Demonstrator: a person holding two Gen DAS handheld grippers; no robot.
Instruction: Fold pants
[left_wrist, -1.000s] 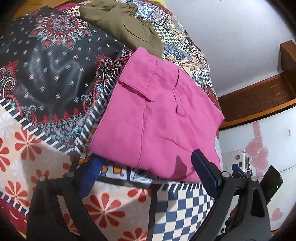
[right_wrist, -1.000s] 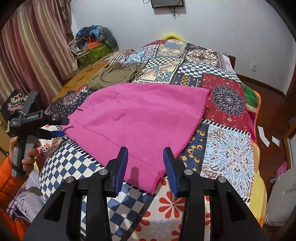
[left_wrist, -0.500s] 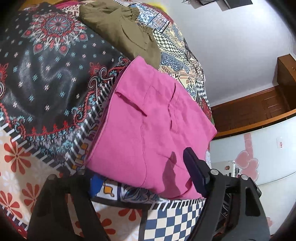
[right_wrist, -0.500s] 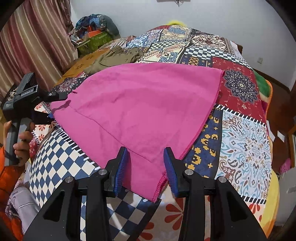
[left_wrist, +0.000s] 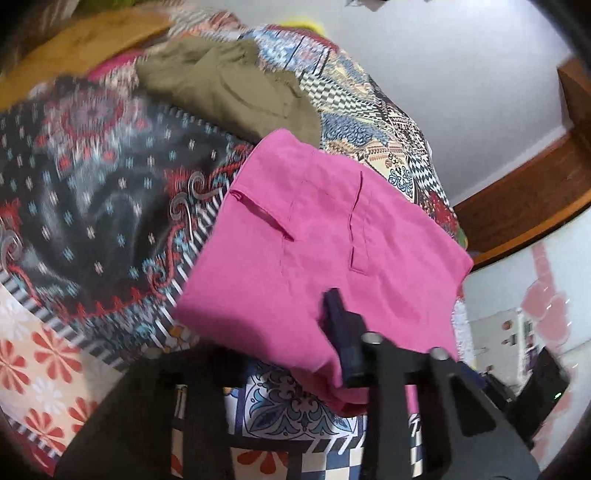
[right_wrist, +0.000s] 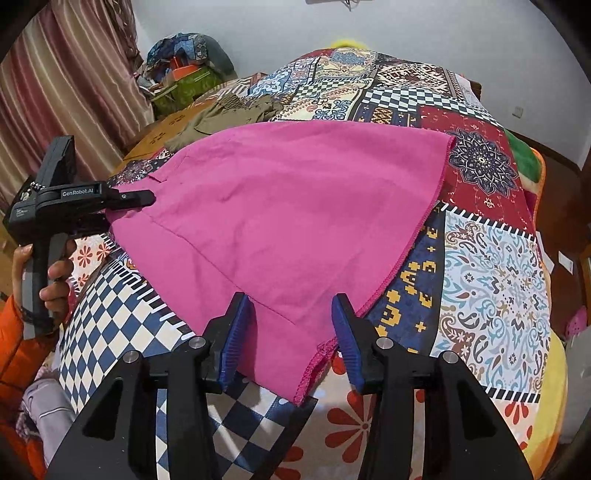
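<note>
Since a moment ago, the left gripper (right_wrist: 142, 198) has slid onto the waist edge of the pink pants (right_wrist: 295, 221), and its jaws are closing with pink cloth between them. Whether they are pressing it yet, I cannot tell.

A big patchwork bed (right_wrist: 491, 266) is filling both views. The pink pants are lying flat across its middle. Green pants (left_wrist: 229, 85) are sitting behind them, toward the upper left. At the bottom of the right view, the right gripper (right_wrist: 291, 332) is opening its jaws a little, with the pink hem lying loose between them. A hand (right_wrist: 55, 273) is holding the left gripper at the left edge.
</note>
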